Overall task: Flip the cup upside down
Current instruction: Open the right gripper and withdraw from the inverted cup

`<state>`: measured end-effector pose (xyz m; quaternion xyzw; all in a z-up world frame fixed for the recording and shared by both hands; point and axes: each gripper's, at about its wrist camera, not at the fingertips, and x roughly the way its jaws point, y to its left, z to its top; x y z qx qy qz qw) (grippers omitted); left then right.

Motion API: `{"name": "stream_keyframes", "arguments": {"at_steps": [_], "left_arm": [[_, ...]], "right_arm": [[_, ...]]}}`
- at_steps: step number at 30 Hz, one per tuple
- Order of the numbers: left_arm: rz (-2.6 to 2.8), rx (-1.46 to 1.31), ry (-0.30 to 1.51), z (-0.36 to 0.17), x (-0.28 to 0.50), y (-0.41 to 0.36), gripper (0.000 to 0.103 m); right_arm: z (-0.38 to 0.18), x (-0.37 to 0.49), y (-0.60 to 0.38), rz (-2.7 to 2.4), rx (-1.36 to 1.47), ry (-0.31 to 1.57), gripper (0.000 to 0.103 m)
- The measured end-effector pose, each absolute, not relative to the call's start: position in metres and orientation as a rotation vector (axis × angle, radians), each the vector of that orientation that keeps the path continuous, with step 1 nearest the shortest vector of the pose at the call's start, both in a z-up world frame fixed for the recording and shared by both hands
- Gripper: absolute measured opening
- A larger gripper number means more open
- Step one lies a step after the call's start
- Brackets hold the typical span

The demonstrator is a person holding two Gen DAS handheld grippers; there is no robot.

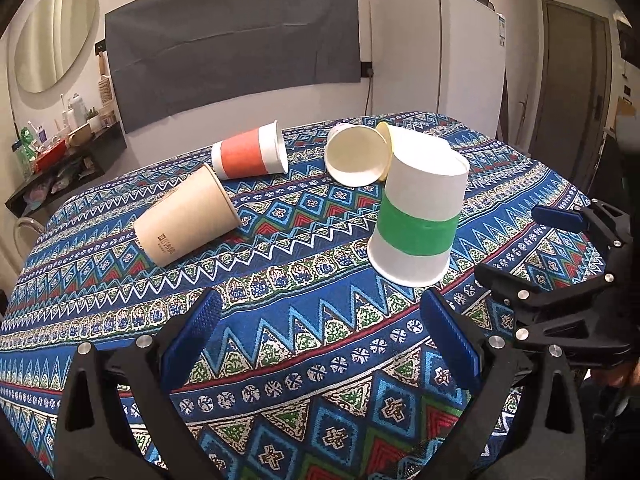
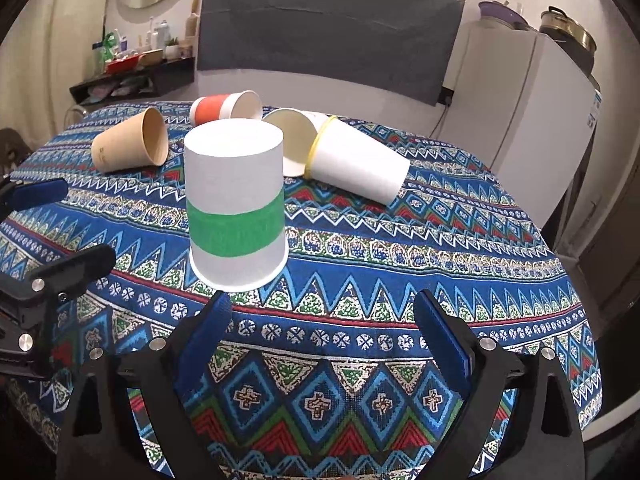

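Observation:
A white paper cup with a green band (image 1: 418, 216) (image 2: 236, 204) stands upside down, mouth on the patterned tablecloth (image 1: 280, 320) (image 2: 400, 280). My left gripper (image 1: 324, 336) is open and empty, just in front and left of that cup. My right gripper (image 2: 320, 332) is open and empty, just in front and right of it. The right gripper also shows at the right edge of the left wrist view (image 1: 532, 244). The left gripper shows at the left edge of the right wrist view (image 2: 60, 224).
Several cups lie on their sides behind: a tan cup (image 1: 188, 216) (image 2: 130, 144), an orange-banded cup (image 1: 250, 156) (image 2: 224, 106), a plain white cup (image 1: 354, 156) (image 2: 294, 140), and a yellow-rimmed white cup (image 2: 356, 164). A white fridge (image 1: 436, 60) stands behind the table.

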<state>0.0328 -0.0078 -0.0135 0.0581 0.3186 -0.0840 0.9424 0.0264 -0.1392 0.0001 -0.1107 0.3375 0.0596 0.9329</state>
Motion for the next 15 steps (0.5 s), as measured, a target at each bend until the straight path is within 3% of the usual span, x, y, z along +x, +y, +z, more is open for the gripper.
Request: {"name": "stream_keyframes", "arguments": {"at_steps": [15], "left_arm": [[-0.173,0.069,0.696,-0.022,0.037,0.002,0.097]], "right_arm": [[-0.007,0.029,-0.139,0.108,-0.225,0.697,0.088]]}}
